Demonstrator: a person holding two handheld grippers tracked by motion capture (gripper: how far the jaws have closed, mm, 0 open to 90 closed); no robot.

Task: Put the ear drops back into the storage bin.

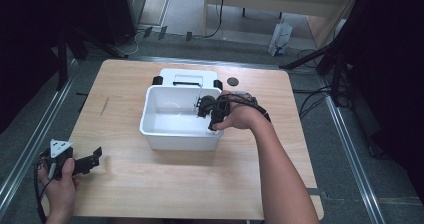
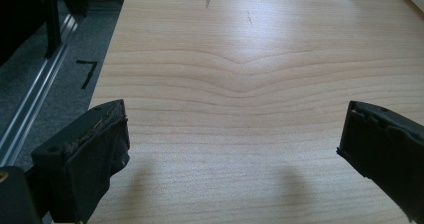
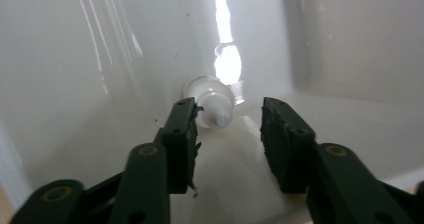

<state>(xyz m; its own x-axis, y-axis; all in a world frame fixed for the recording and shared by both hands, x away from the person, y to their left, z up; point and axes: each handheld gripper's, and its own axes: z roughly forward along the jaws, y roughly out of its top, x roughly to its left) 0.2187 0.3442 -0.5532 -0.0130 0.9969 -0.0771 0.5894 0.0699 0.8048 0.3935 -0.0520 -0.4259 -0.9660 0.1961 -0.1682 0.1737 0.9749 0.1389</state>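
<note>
No readable text, label, brand or number appears anywhere: not on the tabletop [image 1: 150,179] and not on the white tub [image 1: 170,134].

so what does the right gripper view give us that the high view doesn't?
Right gripper view alone: a small white rounded plastic object in the bin's corner, ahead of the open right gripper, touching the left finger; what it is, I can't tell. High view alone: the light wooden table, the left gripper resting near its front left corner, a black round disc. Both: the white rectangular plastic bin with the right gripper inside.
</note>
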